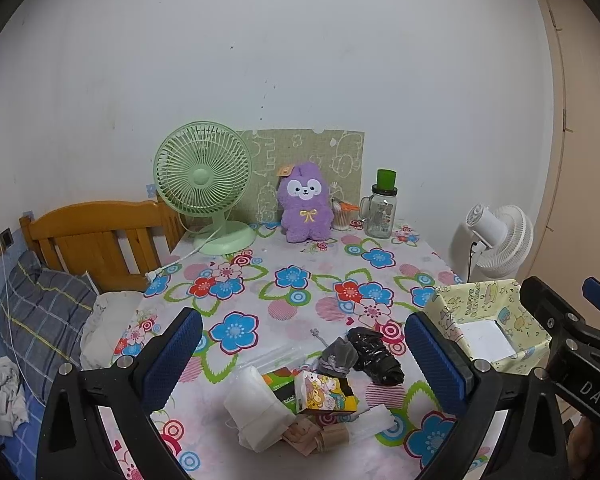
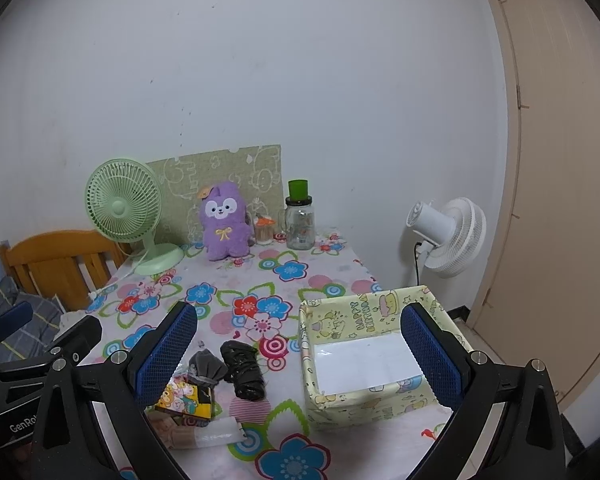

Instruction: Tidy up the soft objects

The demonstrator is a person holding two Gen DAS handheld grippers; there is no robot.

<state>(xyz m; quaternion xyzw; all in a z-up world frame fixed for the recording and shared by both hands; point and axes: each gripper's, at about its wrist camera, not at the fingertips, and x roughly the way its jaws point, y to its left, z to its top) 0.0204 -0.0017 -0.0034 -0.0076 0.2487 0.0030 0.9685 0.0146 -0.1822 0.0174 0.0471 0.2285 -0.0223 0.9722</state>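
Note:
A pile of small items lies on the flowered tablecloth: a black crumpled bag (image 1: pixel 376 354) (image 2: pixel 243 368), a grey cloth pouch (image 1: pixel 337 356) (image 2: pixel 206 365), a white soft pack (image 1: pixel 256 408), and a cartoon-printed packet (image 1: pixel 326 394) (image 2: pixel 185 398). A yellow-green paper box (image 2: pixel 364 360) (image 1: pixel 488 324) with a white bottom stands to the right. My left gripper (image 1: pixel 304 356) hangs open above the pile. My right gripper (image 2: pixel 298 354) is open too, between the pile and the box. Neither holds anything.
At the table's back stand a green fan (image 1: pixel 204 184), a purple plush toy (image 1: pixel 305 204) (image 2: pixel 224 222), a glass jar with green lid (image 1: pixel 381 210) and a small container (image 1: pixel 344 216). A white floor fan (image 2: pixel 448 236) and door are on the right, a wooden bed headboard (image 1: pixel 100 236) on the left.

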